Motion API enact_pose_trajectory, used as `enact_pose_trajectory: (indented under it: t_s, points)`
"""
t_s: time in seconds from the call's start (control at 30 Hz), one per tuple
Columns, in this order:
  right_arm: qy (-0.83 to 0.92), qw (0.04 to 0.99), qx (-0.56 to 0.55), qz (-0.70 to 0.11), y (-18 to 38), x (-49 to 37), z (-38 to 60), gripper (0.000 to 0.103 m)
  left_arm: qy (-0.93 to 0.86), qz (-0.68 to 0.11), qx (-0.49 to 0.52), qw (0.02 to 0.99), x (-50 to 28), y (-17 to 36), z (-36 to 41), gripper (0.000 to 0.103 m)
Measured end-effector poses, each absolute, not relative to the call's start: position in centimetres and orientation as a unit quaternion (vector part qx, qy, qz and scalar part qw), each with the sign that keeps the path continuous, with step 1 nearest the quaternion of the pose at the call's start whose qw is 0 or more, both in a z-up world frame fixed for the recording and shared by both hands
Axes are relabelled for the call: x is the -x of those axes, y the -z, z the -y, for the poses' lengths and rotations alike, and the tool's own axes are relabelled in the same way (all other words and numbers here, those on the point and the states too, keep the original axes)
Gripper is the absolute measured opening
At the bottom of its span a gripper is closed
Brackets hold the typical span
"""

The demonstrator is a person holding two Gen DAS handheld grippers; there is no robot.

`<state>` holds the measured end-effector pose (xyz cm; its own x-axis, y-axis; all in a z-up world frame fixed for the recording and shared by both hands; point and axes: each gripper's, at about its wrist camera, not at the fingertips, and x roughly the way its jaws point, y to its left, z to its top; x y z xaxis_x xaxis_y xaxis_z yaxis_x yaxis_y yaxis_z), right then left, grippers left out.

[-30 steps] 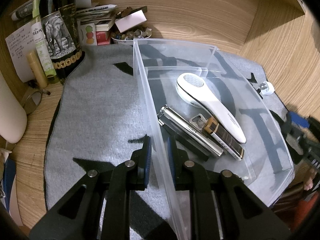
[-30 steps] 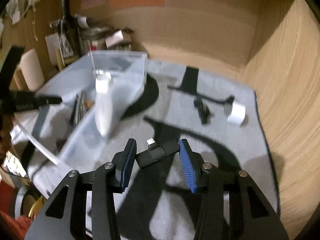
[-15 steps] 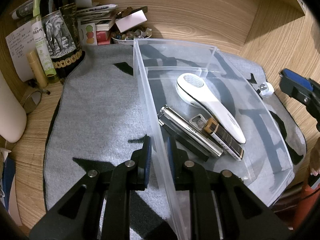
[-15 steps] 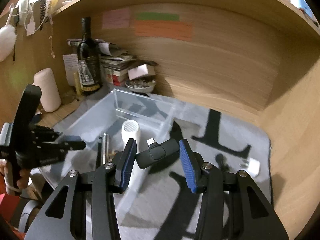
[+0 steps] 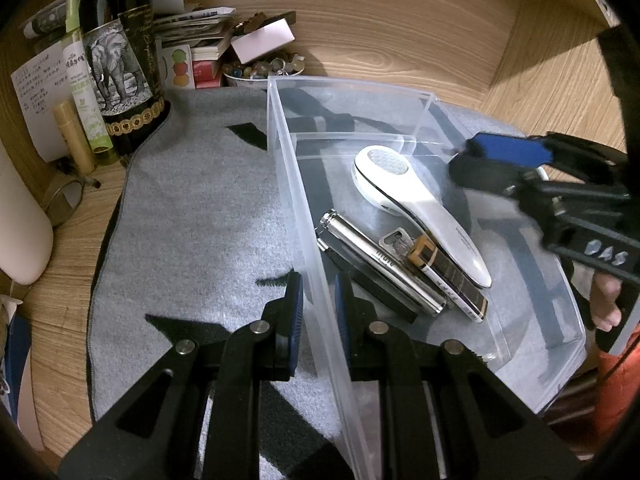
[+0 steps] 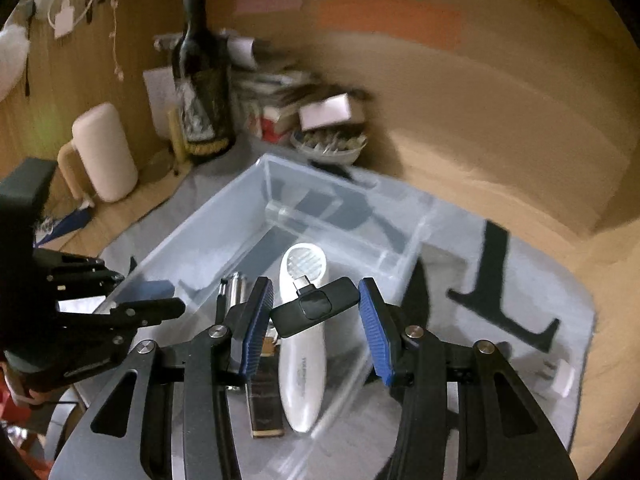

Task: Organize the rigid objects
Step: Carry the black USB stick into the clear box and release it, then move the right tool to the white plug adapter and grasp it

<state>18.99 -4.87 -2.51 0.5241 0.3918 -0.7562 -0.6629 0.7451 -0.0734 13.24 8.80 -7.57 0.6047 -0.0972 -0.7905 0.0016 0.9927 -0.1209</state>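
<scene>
A clear plastic bin (image 5: 288, 152) stands on a grey mat (image 5: 192, 208). My left gripper (image 5: 316, 284) is shut on the bin's near left wall, one pad on each side. Inside lie a white handheld device (image 5: 416, 208), a silver cylinder (image 5: 384, 264), a black-and-gold bar (image 5: 452, 280) and a key (image 5: 396, 240). My right gripper (image 6: 315, 286) is shut on a small black dongle (image 6: 316, 308) with a USB-C plug, held above the white handheld device (image 6: 304, 368) in the bin (image 6: 224, 208). In the left wrist view the right gripper (image 5: 492, 164) hangs over the bin's far right corner.
A dark wine bottle (image 5: 120, 52), a bowl of beads (image 5: 260, 70) and stacked papers crowd the back left. A cream cylinder (image 6: 104, 152) stands at the left. A white plug (image 6: 560, 376) lies on the mat right of the bin. Wooden walls close the back and right.
My right gripper has carried the black dongle leftwards, from above the mat to above the bin. The left gripper and the bin have stayed put.
</scene>
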Motion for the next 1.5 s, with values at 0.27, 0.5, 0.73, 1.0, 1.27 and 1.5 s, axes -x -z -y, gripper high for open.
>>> enact_pose_trajectory:
  t_s: [0.27,0.5,0.73,1.0,1.27,1.5]
  points:
    - [-0.314,0.828,0.23,-0.404,4.9,-19.0,3.2,0.041,0.027,-0.445,0.051,0.894,-13.2,7.6,-8.7,0.016]
    - [-0.317,0.827,0.221,-0.409,4.3,-18.6,3.4,0.044,0.027,-0.445,0.051,0.894,-13.2,7.6,-8.7,0.016]
    - [-0.305,0.854,0.2,-0.372,2.1,-18.3,5.0,0.061,0.026,-0.445,0.051,0.894,-13.1,7.6,-8.7,0.016]
    - [-0.244,0.893,0.178,-0.332,-0.4,-19.3,9.0,0.068,0.025,-0.445,0.051,0.894,-13.1,7.6,-8.9,0.016]
    - [-0.157,0.921,0.126,-0.334,-1.3,-21.3,16.0,0.068,0.025,-0.445,0.053,0.894,-13.1,7.6,-8.9,0.016]
    - [-0.079,0.923,0.088,-0.365,0.5,-23.3,22.1,0.068,0.025,-0.445,0.053,0.893,-13.1,7.6,-8.9,0.016]
